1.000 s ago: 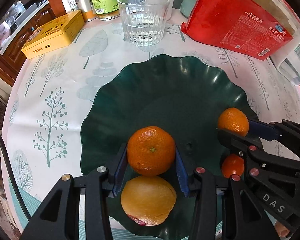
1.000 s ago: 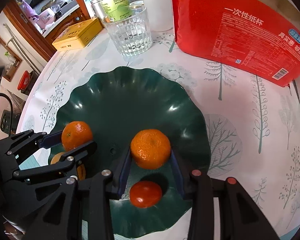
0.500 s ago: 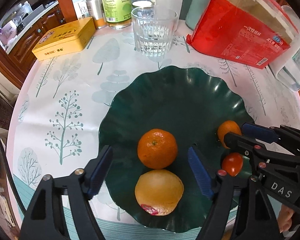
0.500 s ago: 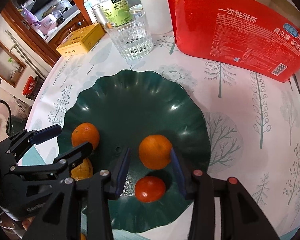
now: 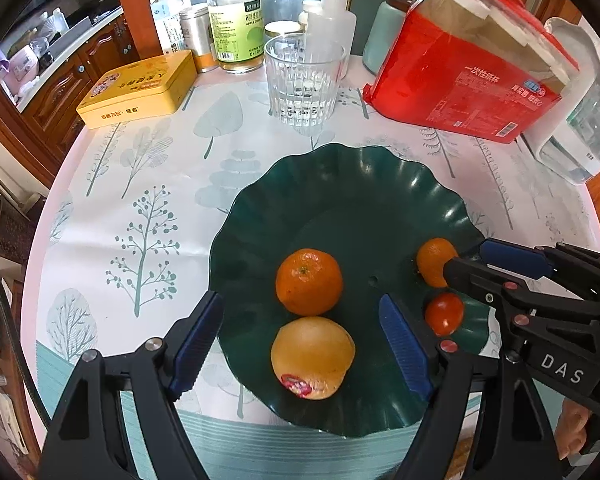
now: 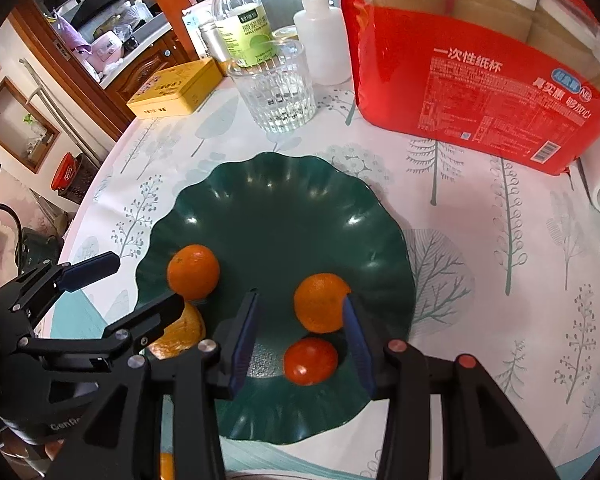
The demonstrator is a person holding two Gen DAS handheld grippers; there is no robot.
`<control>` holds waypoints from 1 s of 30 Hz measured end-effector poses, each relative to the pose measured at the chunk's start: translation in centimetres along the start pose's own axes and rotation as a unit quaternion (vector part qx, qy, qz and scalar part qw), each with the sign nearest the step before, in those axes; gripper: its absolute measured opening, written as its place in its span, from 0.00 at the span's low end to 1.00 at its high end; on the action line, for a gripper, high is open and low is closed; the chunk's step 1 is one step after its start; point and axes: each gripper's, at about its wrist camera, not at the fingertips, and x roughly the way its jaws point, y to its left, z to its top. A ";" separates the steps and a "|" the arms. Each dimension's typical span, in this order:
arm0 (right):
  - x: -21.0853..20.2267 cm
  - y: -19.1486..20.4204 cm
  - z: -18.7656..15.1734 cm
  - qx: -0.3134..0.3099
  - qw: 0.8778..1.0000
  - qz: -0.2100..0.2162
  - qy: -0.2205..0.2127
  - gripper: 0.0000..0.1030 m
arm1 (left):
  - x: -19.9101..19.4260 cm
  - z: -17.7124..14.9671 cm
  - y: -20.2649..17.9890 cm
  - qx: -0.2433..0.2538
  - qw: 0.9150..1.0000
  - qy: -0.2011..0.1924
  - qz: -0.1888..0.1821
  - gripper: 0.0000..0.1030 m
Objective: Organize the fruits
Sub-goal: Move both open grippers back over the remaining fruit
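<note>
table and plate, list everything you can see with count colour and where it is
scalloped dark green plate: 1, near middle of table
orange mandarins: 2, on the plate, one central, one toward its right edge
large yellow-orange citrus with red sticker: 1, plate's near edge
small red tomato: 1, on the plate, beside the right mandarin
ribbed clear glass: 1, behind the plate
yellow tin box: 1, far left
red paper-cup pack: 1, far right
green-label glass bottle: 1, at the back
white squeeze bottle: 1, at the back
tree-print tablecloth: 1, white and teal, covers the table
left gripper: 1, black with blue pads, open over the plate
right gripper: 1, same colours, jaws apart, either side of the mandarin and tomato
</note>
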 end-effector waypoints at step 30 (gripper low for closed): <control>-12.2 4.0 -7.9 0.005 0.996 -0.030 -0.083 0.49 | -13.6 -7.8 -1.2 0.024 0.997 -0.067 -0.024 0.78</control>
